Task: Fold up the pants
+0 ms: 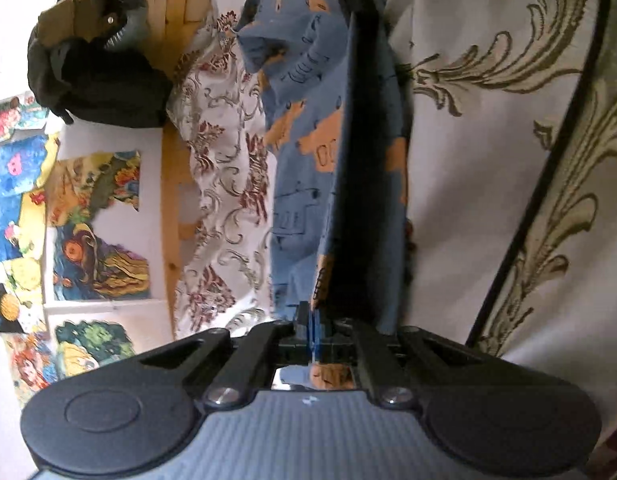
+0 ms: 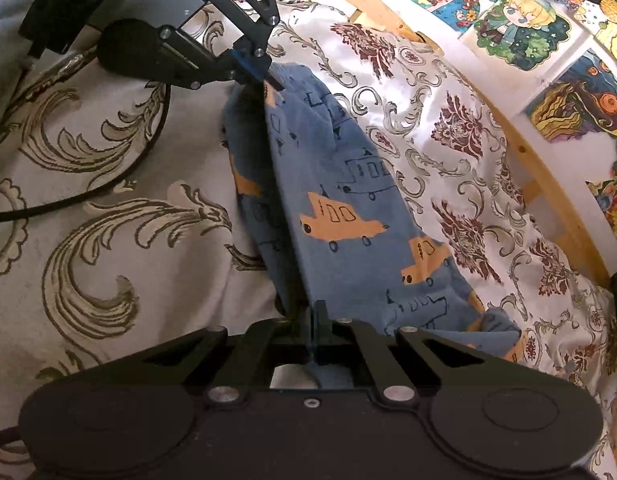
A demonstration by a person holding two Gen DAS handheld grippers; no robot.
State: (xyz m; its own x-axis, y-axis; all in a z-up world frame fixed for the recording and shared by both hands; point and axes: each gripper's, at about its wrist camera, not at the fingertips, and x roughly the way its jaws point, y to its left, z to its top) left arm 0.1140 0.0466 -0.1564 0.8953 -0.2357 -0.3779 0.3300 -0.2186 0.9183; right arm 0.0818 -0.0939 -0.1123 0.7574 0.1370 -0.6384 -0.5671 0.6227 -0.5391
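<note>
Fabric fills the near foreground of both wrist views: the right hand-held gripper (image 2: 317,318) has its fingers pressed together on one end of the blue pants (image 2: 348,216), printed with orange cars, while the left hand-held gripper (image 1: 311,322) is clamped on the opposite end, seen across the garment in the right wrist view. The pants stretch taut between the two, raised in a ridge above a bed covered by a cream bedspread (image 2: 120,216) with olive scrollwork. A black cable (image 2: 120,178) curves over that spread. Beyond the pants lies a glossy white sheet (image 2: 460,148) patterned with maroon flowers, bunched against a pale wooden bed frame (image 2: 548,184). Farthest back, colourful cartoon drawings (image 2: 520,28) hang on the white wall, and dark clothing (image 1: 96,68) is heaped at the frame.
</note>
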